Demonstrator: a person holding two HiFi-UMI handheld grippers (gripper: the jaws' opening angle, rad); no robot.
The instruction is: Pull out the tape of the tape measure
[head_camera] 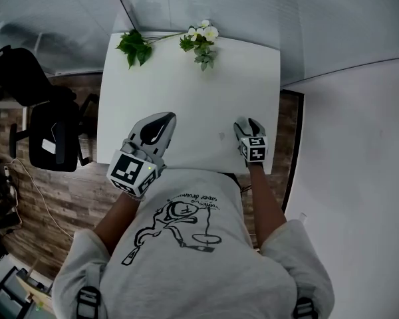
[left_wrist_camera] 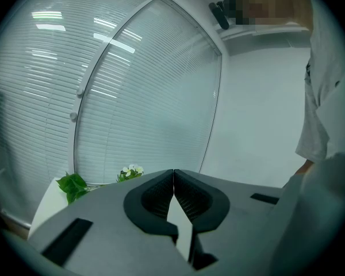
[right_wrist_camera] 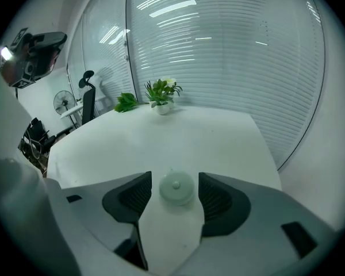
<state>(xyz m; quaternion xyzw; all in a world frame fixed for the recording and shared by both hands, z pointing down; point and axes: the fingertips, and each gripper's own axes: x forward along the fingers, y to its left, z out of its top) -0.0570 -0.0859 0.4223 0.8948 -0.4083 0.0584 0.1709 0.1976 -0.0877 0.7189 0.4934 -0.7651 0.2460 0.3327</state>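
The tape measure (right_wrist_camera: pixel 176 187) is a small round pale disc with a centre button, lying flat on the white table (right_wrist_camera: pixel 161 137). My right gripper (right_wrist_camera: pixel 175 190) is open, with one pad on each side of the disc and a gap to both. In the head view the right gripper (head_camera: pixel 247 122) is low over the near right part of the table (head_camera: pixel 186 92), and I cannot make out the disc there. My left gripper (head_camera: pixel 161 119) hovers over the near left part, and its jaws (left_wrist_camera: pixel 173 172) are shut tip to tip with nothing between them.
A small pot of white flowers (head_camera: pixel 202 40) and a green leafy sprig (head_camera: pixel 134 46) stand at the table's far edge. A black office chair (head_camera: pixel 48 126) is left of the table. Blinds behind glass close off the far side.
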